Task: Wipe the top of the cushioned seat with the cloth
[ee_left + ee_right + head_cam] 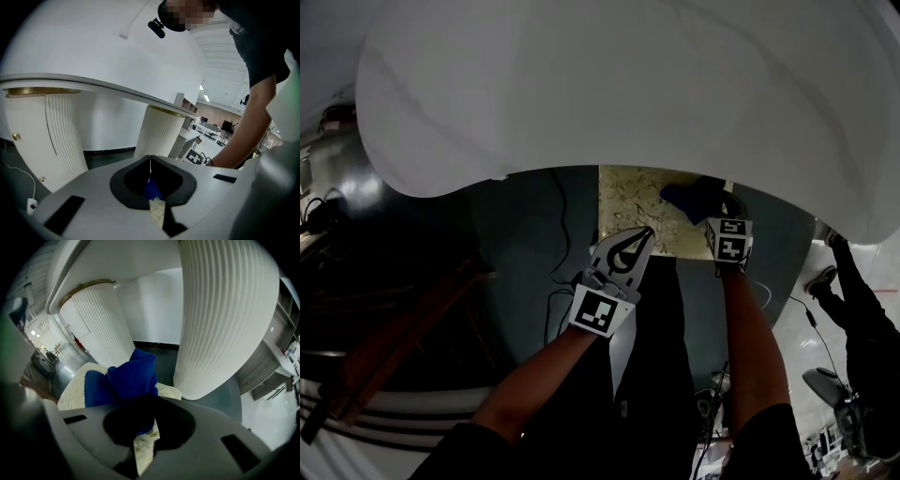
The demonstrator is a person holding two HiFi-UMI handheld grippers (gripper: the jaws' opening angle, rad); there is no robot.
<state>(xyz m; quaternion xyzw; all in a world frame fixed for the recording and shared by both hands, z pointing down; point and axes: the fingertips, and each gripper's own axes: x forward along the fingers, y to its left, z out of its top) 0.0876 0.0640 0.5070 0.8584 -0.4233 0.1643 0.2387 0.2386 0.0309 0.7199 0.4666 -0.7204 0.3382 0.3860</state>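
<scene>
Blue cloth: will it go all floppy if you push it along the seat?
Probably floppy: the blue cloth is bunched into soft folds where the right gripper pinches it. It looks light, likely crumpling rather than sliding flat. Its fuzzy-looking surface may drag a little on the cushioned seat.

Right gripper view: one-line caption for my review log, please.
Right gripper shut on the blue cloth, bunched atop the patterned cushioned seat, beside a white ribbed column.
</scene>
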